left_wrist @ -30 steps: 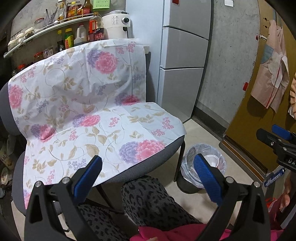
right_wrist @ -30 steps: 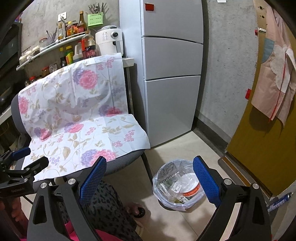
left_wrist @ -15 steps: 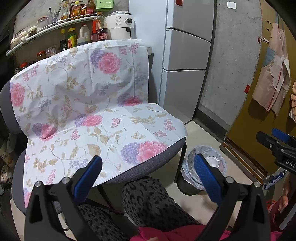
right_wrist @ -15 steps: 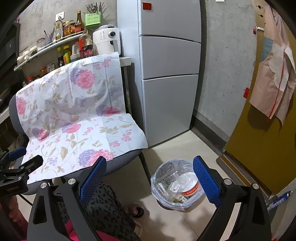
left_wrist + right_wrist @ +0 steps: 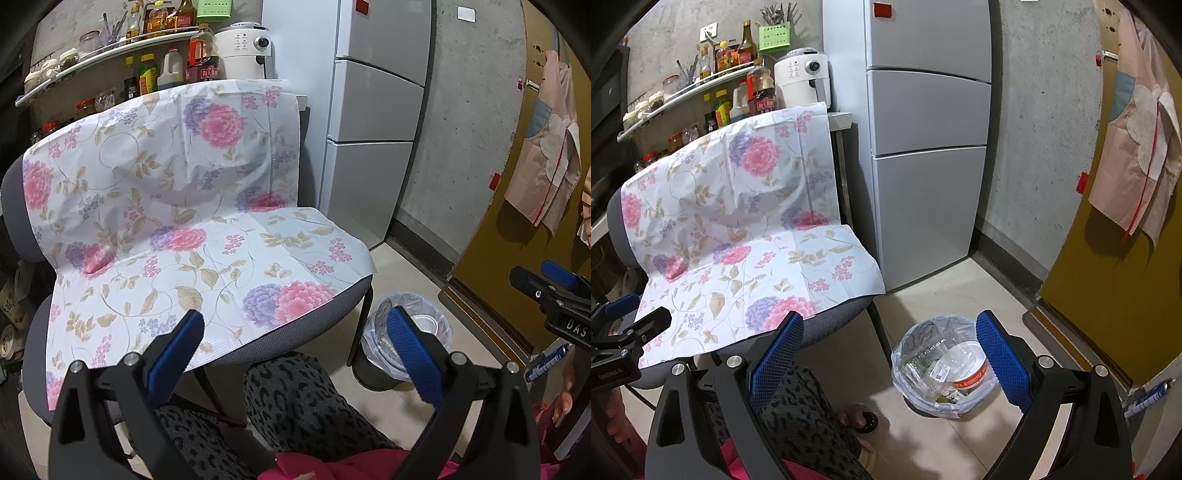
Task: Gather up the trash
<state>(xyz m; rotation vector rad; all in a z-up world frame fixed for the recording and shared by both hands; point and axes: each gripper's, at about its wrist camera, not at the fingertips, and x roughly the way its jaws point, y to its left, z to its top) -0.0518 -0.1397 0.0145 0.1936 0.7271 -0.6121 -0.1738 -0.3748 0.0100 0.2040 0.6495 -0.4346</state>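
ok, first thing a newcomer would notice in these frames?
The floral sheet draped over the grey chair, filling the left and centre of both views. Then the lined trash bin on the floor right of the chair, holding clear plastic and a paper bowl, with the grey fridge standing behind.

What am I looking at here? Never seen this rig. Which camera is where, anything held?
No robot: a person holds a two-finger gripper in each hand, each with a fisheye camera looking along its blue-padded fingers. One picture comes from the left gripper, the other from the right gripper. Both are open and hold nothing. Ahead stands a chair covered by a flowered sheet, with nothing lying on it. On the floor beside the chair, a bin lined with a clear bag holds plastic packaging and a paper bowl. The fridge stands behind.
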